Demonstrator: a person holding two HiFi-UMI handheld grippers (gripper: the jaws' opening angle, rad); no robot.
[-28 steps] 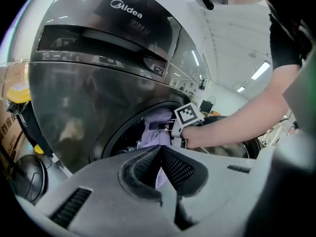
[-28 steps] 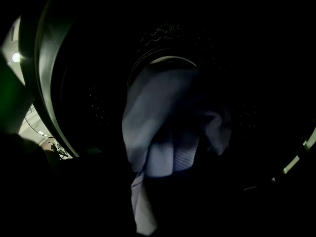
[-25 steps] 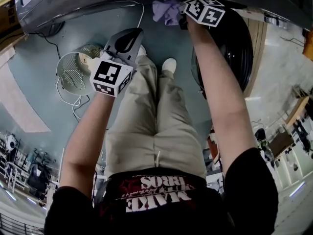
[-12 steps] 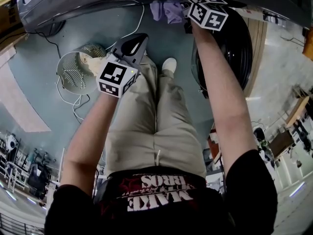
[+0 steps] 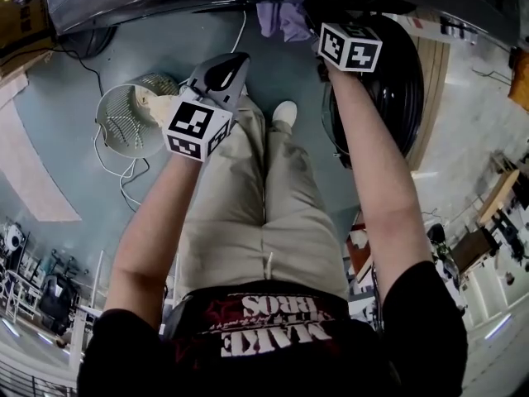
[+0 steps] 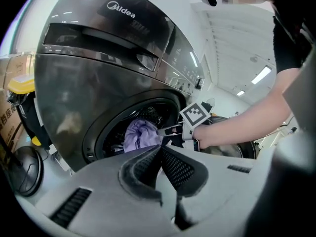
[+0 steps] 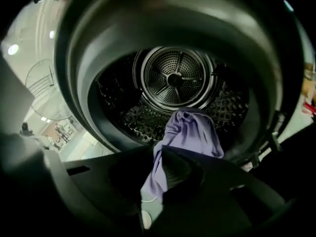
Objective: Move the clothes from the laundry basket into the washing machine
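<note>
Only right gripper view: perf. drum rear (image 7: 175,78)

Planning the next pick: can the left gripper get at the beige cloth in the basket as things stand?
Probably yes. The left gripper hangs right beside the laundry basket, whose open top shows the beige cloth at the near rim, with nothing between. Its jaws are shut, so they must open first.

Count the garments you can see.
2. A purple garment hangs at the mouth of the washing machine, between the closing jaws of the right gripper; a beige one lies in the laundry basket. More may be hidden beneath it.
</note>
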